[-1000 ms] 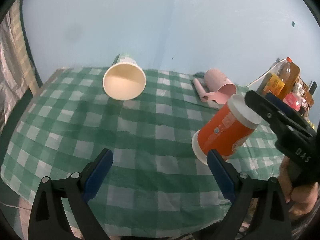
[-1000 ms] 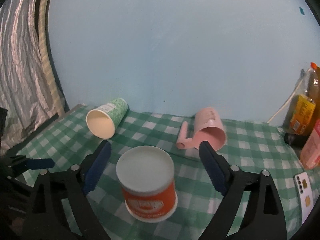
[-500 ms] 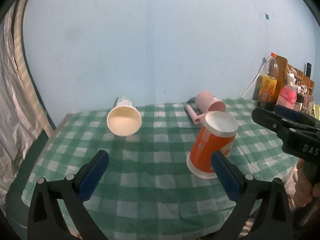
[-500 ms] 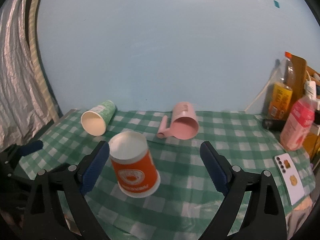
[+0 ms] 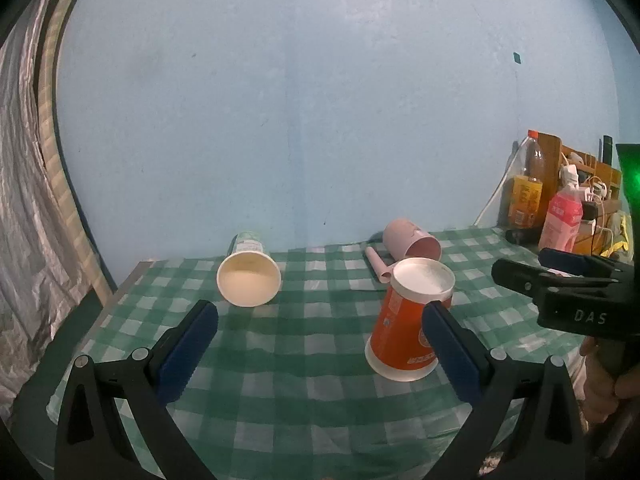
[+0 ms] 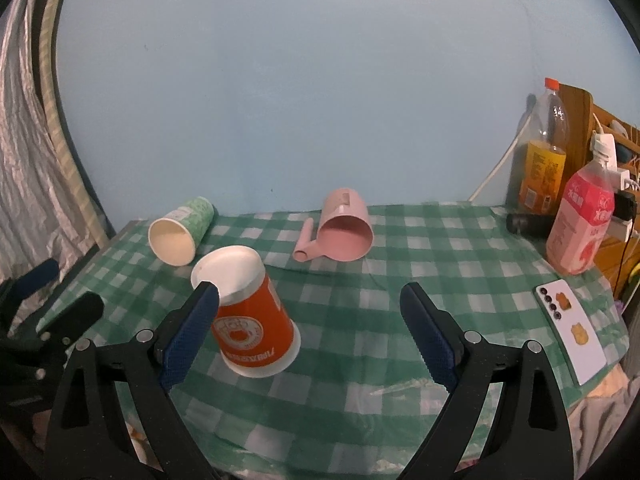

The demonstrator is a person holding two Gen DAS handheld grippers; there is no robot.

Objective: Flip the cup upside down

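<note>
An orange paper cup stands upside down on the green checked tablecloth, white base up. A green paper cup lies on its side at the back left, mouth toward me. A pink mug lies on its side at the back. My left gripper is open and empty, near the table's front. My right gripper is open and empty, just right of the orange cup, and it also shows in the left wrist view.
Drink bottles stand at the right, with cables and a wooden shelf behind. A phone lies at the table's right edge. A silver curtain hangs on the left. A blue wall is behind the table.
Both grippers have drawn back and up from the table. The orange cup now stands free, mouth down, outside the right gripper's fingers.
</note>
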